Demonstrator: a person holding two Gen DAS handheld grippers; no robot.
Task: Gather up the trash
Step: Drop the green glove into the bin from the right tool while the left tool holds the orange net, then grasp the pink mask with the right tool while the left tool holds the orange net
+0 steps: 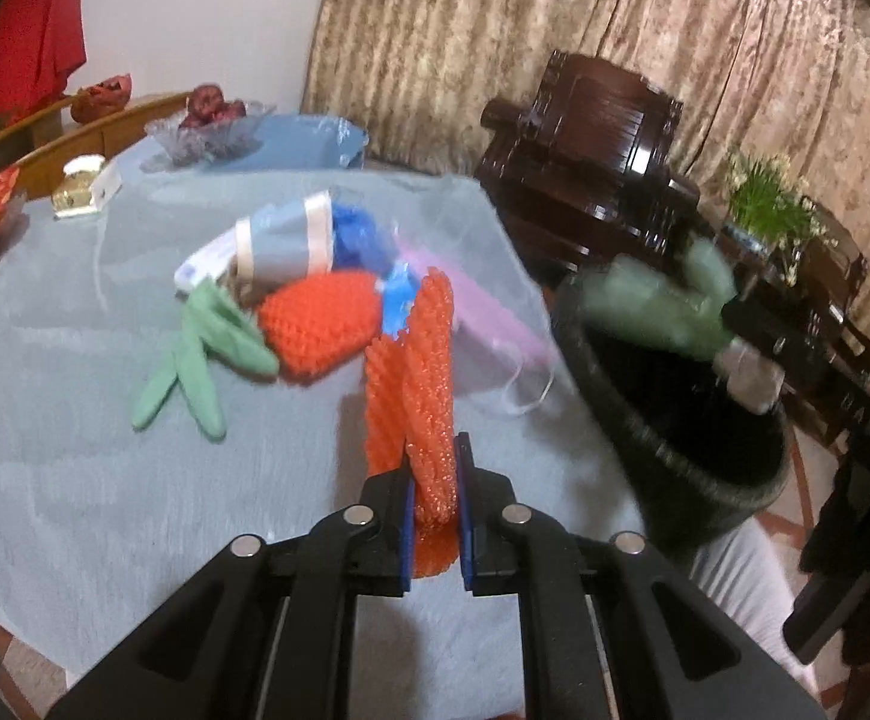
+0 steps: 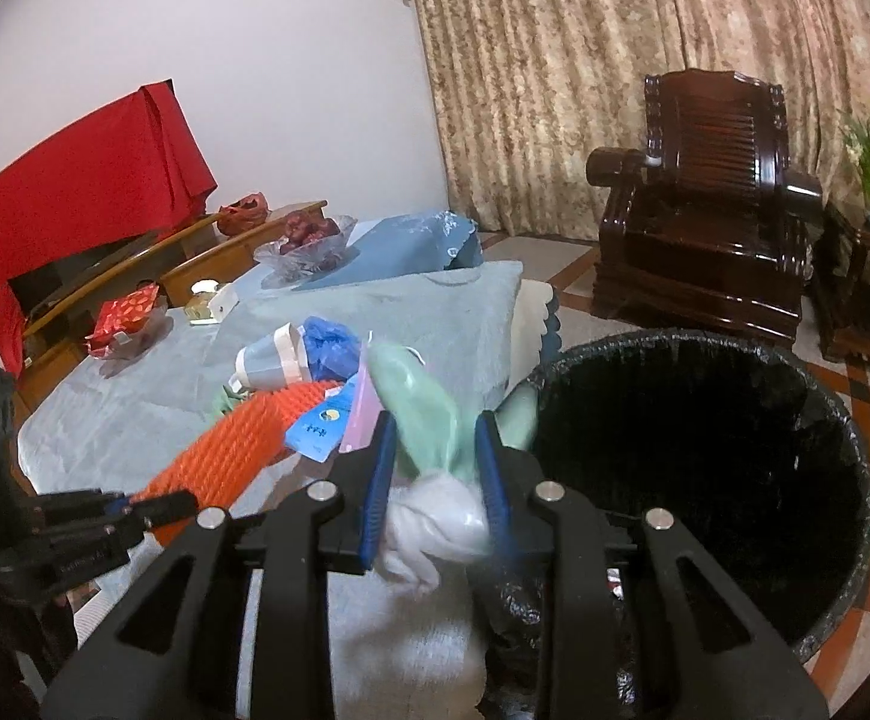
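Tabletop [image 1: 75,420]: grey cloth, litter pile. Left gripper [image 1: 433,480] clamped on orange foam net [image 1: 429,372]: light, springy, pinch doubled end. Right gripper [image 2: 435,468] pinching green glove [image 2: 417,402]: limp, slippery; bin [image 2: 705,480] alongside.

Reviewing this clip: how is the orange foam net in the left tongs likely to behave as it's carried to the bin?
The orange foam net probably weighs little: it stands up from the left tongs without sagging. Its mesh looks squashy where it is pinched, so it likely compresses rather than slips. It seems springy, so it may bounce when dropped into the black bin.
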